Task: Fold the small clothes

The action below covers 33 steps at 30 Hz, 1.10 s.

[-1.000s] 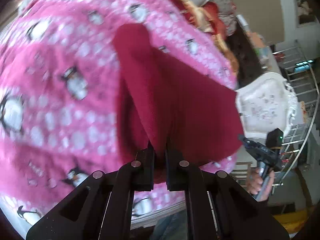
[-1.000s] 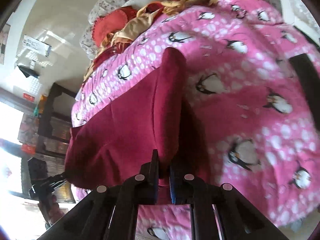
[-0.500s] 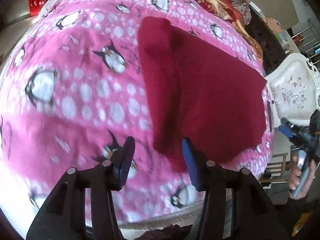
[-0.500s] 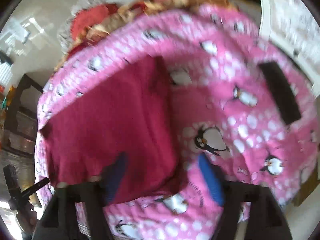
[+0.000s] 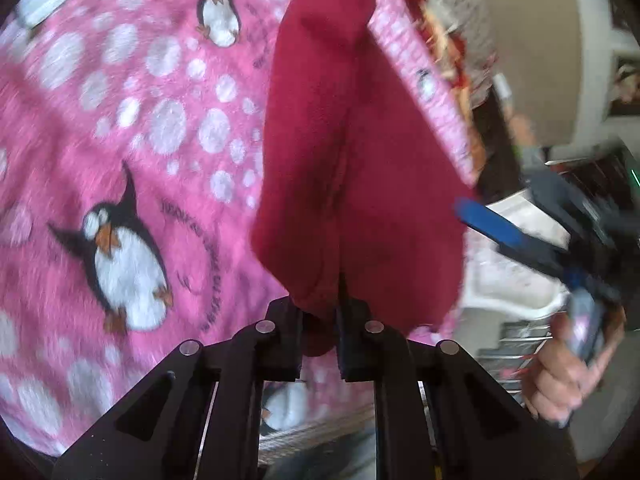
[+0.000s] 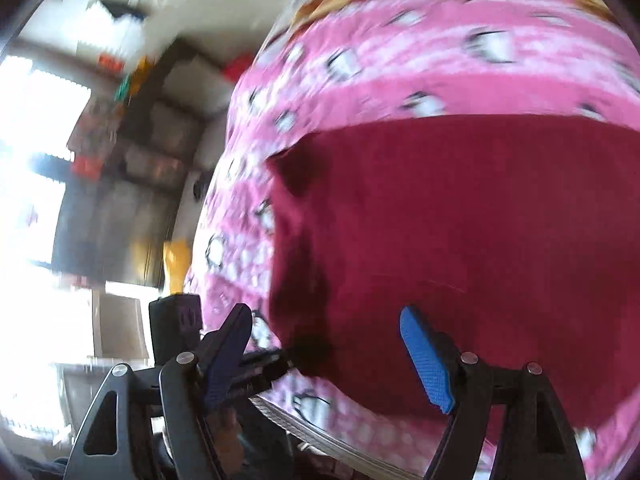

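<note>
cloth [image 5: 360, 168] corner hidden betw. closing jaws

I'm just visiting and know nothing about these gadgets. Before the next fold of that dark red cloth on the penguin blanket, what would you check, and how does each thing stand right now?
1. Left gripper has hold of the red cloth: ok, its jaws are closing on the near edge.
2. Right gripper free to take another edge: ok, jaws wide apart, nothing between them.
3. Cloth lying flat: not ok, a fold stands up as a ridge along its left side.
4. Cloth fully on the pink penguin blanket: cannot tell, the pictures are blurred at its edge.
5. Grippers clear of each other: ok in the left view, apart.
</note>
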### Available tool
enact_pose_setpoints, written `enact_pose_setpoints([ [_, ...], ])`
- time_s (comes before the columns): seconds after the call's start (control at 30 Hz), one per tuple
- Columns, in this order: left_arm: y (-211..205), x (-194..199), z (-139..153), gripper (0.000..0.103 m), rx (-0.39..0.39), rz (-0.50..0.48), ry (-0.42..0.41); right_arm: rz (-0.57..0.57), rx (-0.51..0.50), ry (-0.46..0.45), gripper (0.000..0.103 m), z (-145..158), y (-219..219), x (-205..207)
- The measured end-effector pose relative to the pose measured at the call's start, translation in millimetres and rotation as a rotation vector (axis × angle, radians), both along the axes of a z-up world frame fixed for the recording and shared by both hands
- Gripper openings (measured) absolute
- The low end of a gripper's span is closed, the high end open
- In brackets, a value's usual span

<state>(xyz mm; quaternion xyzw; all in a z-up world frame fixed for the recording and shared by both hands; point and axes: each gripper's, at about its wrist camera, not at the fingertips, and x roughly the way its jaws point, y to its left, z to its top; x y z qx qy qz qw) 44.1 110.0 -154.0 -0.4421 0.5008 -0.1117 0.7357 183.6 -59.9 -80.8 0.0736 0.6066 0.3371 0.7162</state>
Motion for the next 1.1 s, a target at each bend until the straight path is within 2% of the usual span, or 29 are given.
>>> enact_pose_setpoints([
  [0.07, 1, -8, 6, 0.011, -0.017, 0.025, -0.04, 0.087, -0.053, 0.048, 0.075, -11, 39, 11],
  [0.13, 2, -12, 11, 0.01, -0.002, 0.026, -0.062, 0.138, -0.111, 0.079, 0.075, -23, 71, 18],
  [0.2, -3, -12, 17, 0.01, 0.006, 0.021, -0.077, 0.204, -0.18, 0.097, 0.069, -37, 106, 20],
  [0.23, -4, -11, 20, 0.01, 0.02, 0.023, -0.087, 0.215, -0.206, 0.101, 0.066, -41, 113, 20],
  [0.3, -7, -6, 25, 0.01, 0.031, 0.023, -0.106, 0.254, -0.318, 0.082, 0.064, -57, 134, 21],
  [0.4, -8, 3, 24, 0.01, 0.03, 0.029, -0.089, 0.276, -0.417, 0.074, 0.063, -76, 150, 23],
  [0.43, -6, 5, 21, 0.01, 0.03, 0.027, -0.073, 0.287, -0.442, 0.063, 0.058, -80, 154, 22],
  [0.5, -3, 6, 20, 0.01, 0.015, 0.03, -0.062, 0.322, -0.538, 0.003, 0.036, -87, 164, 18],
  [0.53, -3, 4, 23, 0.009, 0.016, 0.029, -0.069, 0.334, -0.589, -0.034, 0.03, -87, 168, 16],
  [0.6, -1, -2, 30, 0.009, 0.028, 0.022, -0.084, 0.348, -0.607, -0.054, 0.023, -86, 170, 14],
  [0.67, 3, -5, 39, 0.009, 0.043, 0.015, -0.101, 0.33, -0.578, -0.051, 0.021, -81, 166, 14],
  [0.8, -5, -6, 70, 0.009, 0.094, -0.016, -0.152, 0.237, -0.378, -0.05, 0.02, -49, 136, 18],
  [0.9, -25, -3, 104, 0.009, 0.154, -0.067, -0.216, 0.153, -0.172, -0.042, 0.019, -20, 100, 19],
  [1.03, -66, 0, 159, 0.009, 0.303, -0.176, -0.331, 0.057, 0.072, -0.05, 0.019, 14, 43, 16],
  [1.1, -91, 6, 174, 0.009, 0.344, -0.23, -0.366, -0.002, 0.198, -0.068, 0.019, 32, 8, 13],
])
